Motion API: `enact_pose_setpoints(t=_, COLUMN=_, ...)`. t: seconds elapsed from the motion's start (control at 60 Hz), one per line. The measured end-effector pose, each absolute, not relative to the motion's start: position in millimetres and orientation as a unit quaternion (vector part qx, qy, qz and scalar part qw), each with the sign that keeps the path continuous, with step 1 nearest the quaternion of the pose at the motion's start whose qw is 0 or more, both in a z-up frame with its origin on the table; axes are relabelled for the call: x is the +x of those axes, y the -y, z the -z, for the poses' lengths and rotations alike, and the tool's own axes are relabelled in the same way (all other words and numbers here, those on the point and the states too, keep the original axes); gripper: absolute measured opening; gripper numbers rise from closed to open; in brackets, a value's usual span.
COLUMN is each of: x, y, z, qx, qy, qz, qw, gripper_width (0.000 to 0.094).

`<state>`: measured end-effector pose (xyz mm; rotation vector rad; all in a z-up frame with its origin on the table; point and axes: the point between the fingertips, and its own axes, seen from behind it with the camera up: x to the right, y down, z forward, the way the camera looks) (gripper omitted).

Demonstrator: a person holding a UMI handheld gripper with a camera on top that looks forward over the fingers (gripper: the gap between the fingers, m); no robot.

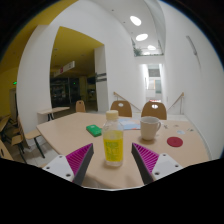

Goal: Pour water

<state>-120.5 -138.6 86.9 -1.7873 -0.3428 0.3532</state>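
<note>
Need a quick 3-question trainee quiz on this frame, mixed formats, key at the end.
1. True or false: the bottle is lying on its side on the table.
2. What stands just beyond the bottle, to its right? A) white mug B) bowl C) kettle
3. Fill in: the gripper is ____, with the bottle standing upright between its fingers.

Key:
1. False. It stands upright, holding yellow liquid.
2. A, the white mug. A red coaster lies further right, and a green object lies to the left.
3. Open. Gaps show at both sides.
</note>
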Motion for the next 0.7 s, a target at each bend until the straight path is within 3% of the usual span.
enact_pose_setpoints(t=0.3, x=-149, y=51, z=-67, qx=-0.771, qy=0.111, qz=-0.111, qw=0.617, gripper_width=0.0819)
enact_pose_setpoints(t=0.367, x=-154, y=48, z=-64, qx=-0.770, qy=0.119, qz=-0.111, qw=0.617, gripper_width=0.0690)
enact_pose_setpoints(t=0.417, x=-153, y=47, z=-60, qx=-0.772, qy=0.117, qz=-0.109, qw=0.615, gripper_width=0.0495)
enact_pose_setpoints(t=0.6, x=-142, y=44, z=-62, qx=-0.772, qy=0.085, qz=-0.103, qw=0.621, gripper_width=0.0329)
enact_pose_setpoints(t=0.7, x=-158, y=38, z=-63, qx=-0.773, qy=0.079, qz=-0.151, qw=0.611, gripper_width=0.0320)
